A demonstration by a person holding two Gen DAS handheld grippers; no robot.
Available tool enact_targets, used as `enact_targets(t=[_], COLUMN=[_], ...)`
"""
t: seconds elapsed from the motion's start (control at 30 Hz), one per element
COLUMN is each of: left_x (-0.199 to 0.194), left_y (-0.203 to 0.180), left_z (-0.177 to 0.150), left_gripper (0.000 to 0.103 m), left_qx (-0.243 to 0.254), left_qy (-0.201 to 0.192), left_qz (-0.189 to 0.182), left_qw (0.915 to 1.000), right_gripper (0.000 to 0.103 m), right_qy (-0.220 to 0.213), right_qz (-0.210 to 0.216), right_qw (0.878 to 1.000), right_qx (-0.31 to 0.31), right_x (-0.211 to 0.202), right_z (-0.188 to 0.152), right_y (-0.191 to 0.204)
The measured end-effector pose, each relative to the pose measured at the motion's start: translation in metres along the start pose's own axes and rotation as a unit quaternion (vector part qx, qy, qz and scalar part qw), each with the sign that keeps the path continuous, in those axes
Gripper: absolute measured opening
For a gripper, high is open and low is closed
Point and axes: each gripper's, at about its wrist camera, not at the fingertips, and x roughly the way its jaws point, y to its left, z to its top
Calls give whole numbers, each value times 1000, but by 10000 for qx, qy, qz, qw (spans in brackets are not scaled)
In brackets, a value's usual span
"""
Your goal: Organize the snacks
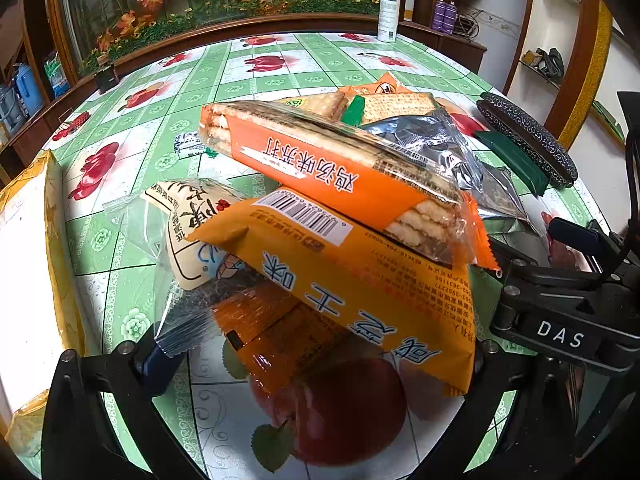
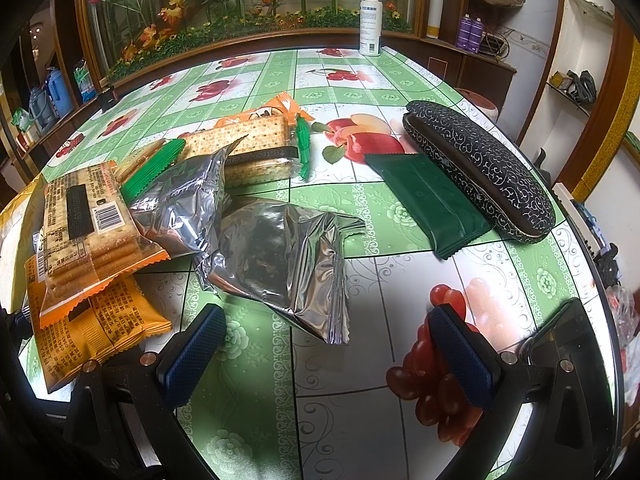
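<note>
My left gripper (image 1: 312, 344) is shut on a stack of snack packets held above the table: a yellow-orange packet (image 1: 360, 280), an orange cracker pack (image 1: 332, 168) on top, and a clear-wrapped pastry (image 1: 188, 224) at the left. The same stack shows at the left of the right wrist view (image 2: 92, 248). My right gripper (image 2: 328, 356) is open and empty, low over the table. Just ahead of it lie two silver foil packets (image 2: 280, 256), a green-edged cracker pack (image 2: 248, 148) and a dark green packet (image 2: 432, 204).
A black patterned glasses case (image 2: 480, 172) lies at the right beside the dark green packet. A white spray bottle (image 2: 370, 20) stands at the far table edge. A yellow and white bag (image 1: 28, 264) sits at the left. The table has a green fruit-print cloth (image 2: 360, 420).
</note>
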Motion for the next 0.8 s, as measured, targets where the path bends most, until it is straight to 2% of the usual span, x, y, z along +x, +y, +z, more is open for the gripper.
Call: enact_targets(t=[0.1,0.23,0.4,0.53,0.6,0.67,0.73,0.8], left_x=[-2,-15,-52,-79,-87,-93,-94,-96], left_y=[1,7,16,36,47,55,62,68], left_z=[-1,-8,-26,-38,-43,-48,-49,-50], left_gripper=[103,103,103,103,103,103,103,103], left_qx=[86,161,263,-38,-155,-282,-426,-521], left_qy=[80,353,194,-90,-211,-301,-336,-388], left_qz=[-39,-238,-577,-798,-739,-742,-801,-897], left_qw=[9999,9990,9978,9968,9969,9964,9953,9939], right_gripper=[103,103,103,99,94,90,90,90], right_qy=[6,197,446,517,453,209,-52,-137], right_qz=[74,490,854,1350,1518,1773,2065,2326], right_qw=[9999,9960,9890,9815,9783,9732,9659,9570], right_qx=[-94,-722,-1120,-1257,-1339,-1452,-1558,-1727], right_x=[0,-1,-9,-26,-37,-52,-67,-74], right_z=[0,1,-7,-14,-13,-9,-6,-1], right_y=[0,7,11,7,5,5,10,23])
